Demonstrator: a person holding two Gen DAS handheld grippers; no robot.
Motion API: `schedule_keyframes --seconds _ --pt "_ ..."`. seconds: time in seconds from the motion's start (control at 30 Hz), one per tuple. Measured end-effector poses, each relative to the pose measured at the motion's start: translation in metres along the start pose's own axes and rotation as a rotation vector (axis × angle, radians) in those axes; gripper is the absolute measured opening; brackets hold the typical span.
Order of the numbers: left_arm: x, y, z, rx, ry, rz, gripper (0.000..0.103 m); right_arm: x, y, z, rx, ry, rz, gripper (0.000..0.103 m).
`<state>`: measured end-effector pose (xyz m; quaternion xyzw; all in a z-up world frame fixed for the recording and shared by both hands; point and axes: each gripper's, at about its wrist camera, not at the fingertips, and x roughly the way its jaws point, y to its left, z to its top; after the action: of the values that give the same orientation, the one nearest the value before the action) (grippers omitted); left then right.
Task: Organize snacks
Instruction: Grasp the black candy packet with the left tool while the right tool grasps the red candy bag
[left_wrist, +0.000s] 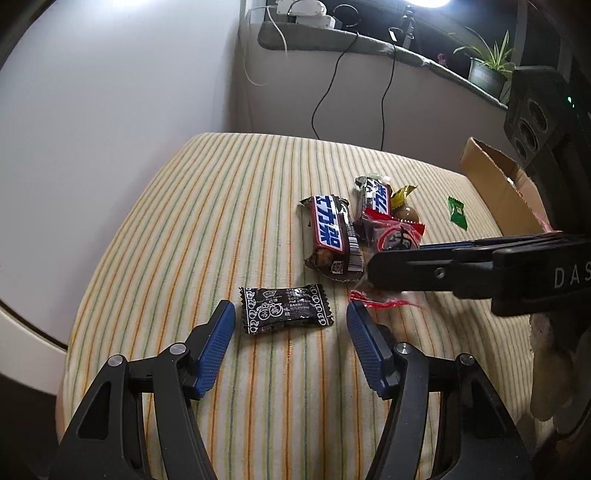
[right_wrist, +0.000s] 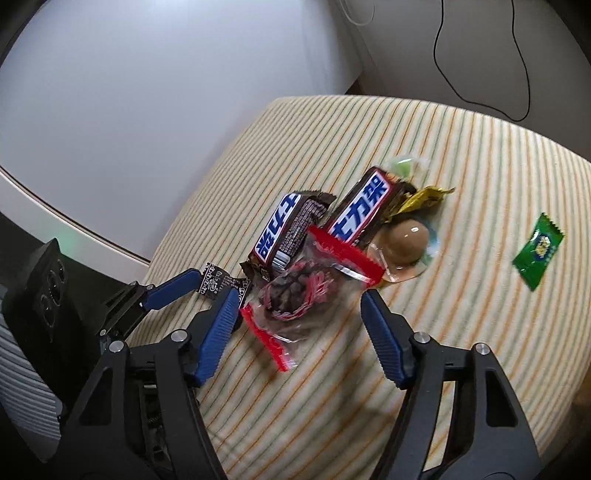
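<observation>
Snacks lie on a striped cloth (left_wrist: 184, 229). My left gripper (left_wrist: 291, 314) is open, its fingers either side of a black printed packet (left_wrist: 286, 309), not touching it. My right gripper (right_wrist: 299, 299) is open around a clear red-edged bag of dark candy (right_wrist: 299, 284); it enters the left wrist view (left_wrist: 373, 275) from the right. Two brown chocolate bars (left_wrist: 330, 232) (right_wrist: 360, 210) lie side by side behind. A yellow wrapper (right_wrist: 424, 197), a brown jelly cup (right_wrist: 406, 242) and a green sachet (right_wrist: 537, 251) lie further right.
An open cardboard box (left_wrist: 495, 184) stands at the cloth's right edge. The cloth's left edge drops off beside a white wall (left_wrist: 110, 92). Cables (left_wrist: 325, 96) hang behind, and a windowsill holds a potted plant (left_wrist: 487, 70).
</observation>
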<state>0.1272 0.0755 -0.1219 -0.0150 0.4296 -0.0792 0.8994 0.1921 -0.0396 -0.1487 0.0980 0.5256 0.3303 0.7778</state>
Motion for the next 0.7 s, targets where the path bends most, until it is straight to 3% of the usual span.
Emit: schedule_keyframes --seconds 0.13,0.2,0.3,0.7 --pt "0.005 -0.002 0.002 0.017 0.012 0.008 0.062 0.007 0.004 0.003 -0.005 0.003 -0.021 0.070" --pt "0.006 -0.004 0.002 0.034 0.018 0.018 0.062 0.012 0.002 0.006 0.008 0.006 -0.030 0.060" --pt "0.010 -0.009 0.004 0.056 0.031 0.043 0.062 0.015 -0.001 0.010 0.006 0.009 -0.025 0.056" --pt "0.006 -0.010 -0.002 0.069 0.014 0.067 0.033 -0.004 -0.020 -0.003 -0.002 0.001 0.006 0.049"
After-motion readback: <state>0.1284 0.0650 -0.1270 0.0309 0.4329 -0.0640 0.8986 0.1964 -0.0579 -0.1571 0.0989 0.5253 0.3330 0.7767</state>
